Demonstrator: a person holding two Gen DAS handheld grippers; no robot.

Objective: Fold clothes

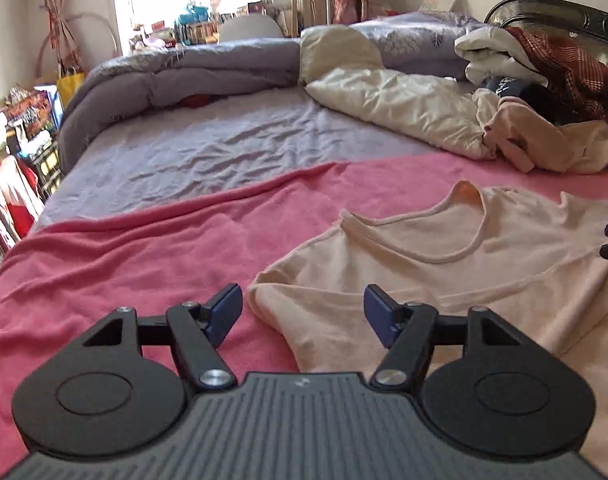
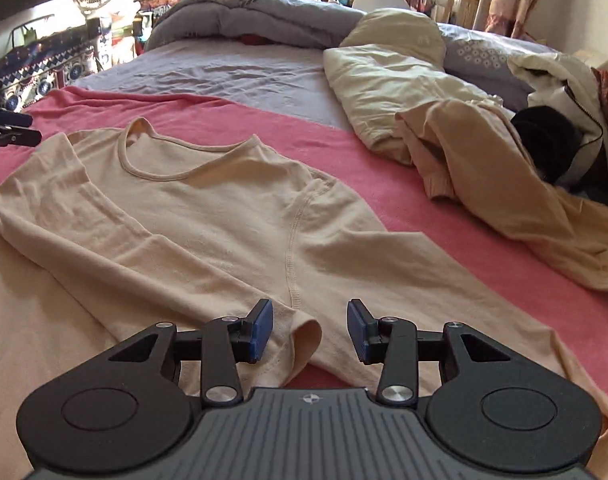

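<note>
A peach long-sleeved top (image 2: 207,208) lies spread face up on the pink blanket (image 2: 404,208), neckline toward 12 o'clock. The right gripper (image 2: 310,330) hovers over a folded-in sleeve cuff (image 2: 299,344), fingers apart. The left gripper (image 1: 303,312), fingers apart, hovers at the top's shoulder edge at 9 o'clock.

shirt (image 2: 207,216) hem — cut off at frame bottom | windowsill clutter (image 1: 191,20) — too small to identify

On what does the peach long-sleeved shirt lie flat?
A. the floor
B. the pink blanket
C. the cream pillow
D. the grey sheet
B: the peach shirt is spread out on the pink blanket, with pink visible around its neckline and sleeves in both wrist views.
</note>
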